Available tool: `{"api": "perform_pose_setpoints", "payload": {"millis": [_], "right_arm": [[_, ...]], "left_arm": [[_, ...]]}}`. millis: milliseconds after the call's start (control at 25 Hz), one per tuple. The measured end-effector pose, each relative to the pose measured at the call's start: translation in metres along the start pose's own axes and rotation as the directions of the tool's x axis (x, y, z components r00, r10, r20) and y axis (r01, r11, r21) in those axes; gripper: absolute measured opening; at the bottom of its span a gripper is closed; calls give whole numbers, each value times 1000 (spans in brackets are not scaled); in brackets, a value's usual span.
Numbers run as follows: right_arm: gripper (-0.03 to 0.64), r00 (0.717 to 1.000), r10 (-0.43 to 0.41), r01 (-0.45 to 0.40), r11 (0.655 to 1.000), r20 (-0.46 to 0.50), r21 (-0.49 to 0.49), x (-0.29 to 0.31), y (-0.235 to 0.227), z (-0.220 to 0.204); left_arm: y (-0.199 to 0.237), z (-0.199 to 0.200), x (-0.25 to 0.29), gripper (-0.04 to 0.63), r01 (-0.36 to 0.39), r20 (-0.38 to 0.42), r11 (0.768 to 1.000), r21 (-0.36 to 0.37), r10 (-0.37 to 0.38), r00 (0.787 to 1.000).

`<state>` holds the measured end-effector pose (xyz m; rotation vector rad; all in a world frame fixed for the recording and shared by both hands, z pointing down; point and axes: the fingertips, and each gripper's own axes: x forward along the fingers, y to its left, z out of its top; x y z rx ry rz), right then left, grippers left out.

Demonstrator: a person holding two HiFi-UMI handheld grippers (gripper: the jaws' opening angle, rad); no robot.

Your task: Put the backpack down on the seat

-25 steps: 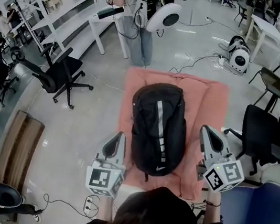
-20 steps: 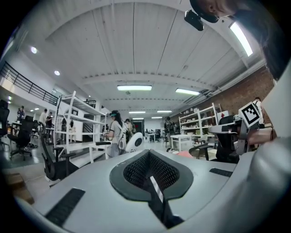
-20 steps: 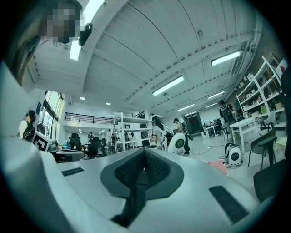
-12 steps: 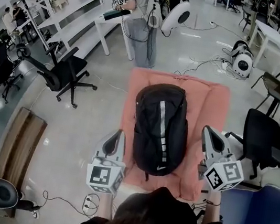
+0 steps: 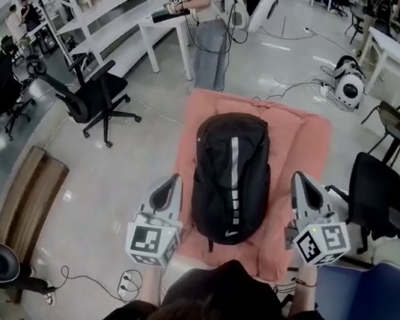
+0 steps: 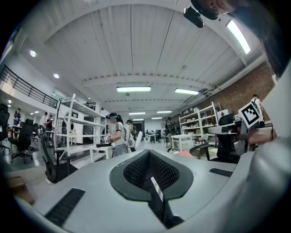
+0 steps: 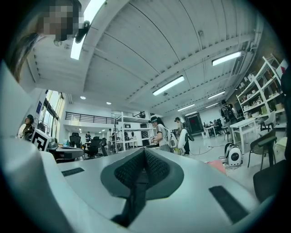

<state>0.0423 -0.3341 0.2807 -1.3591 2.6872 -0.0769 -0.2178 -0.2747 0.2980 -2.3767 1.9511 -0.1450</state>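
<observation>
Two closed grippers; one backpack

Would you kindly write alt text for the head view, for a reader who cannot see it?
Seen from above, a black backpack lies flat on a pink-covered seat. The left gripper and right gripper flank it, both shut and empty. White shelves and a black office chair stand on the floor beyond.

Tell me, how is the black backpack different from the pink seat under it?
The black fabric backpack is dark with a silver stripe; the pink cloth-covered seat is plain. The backpack is narrower and puffy; the seat is wider and flat. Both lie lengthwise, touching.
</observation>
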Motion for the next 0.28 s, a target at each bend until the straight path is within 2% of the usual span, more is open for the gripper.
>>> {"api": "perform_pose_setpoints", "payload": {"millis": [280], "right_arm": [[12, 1000, 14, -14, 1000, 1, 11, 0, -2, 2]], "left_arm": [[-6, 2, 2, 14, 8, -2, 1000, 27, -8, 1000]]}}
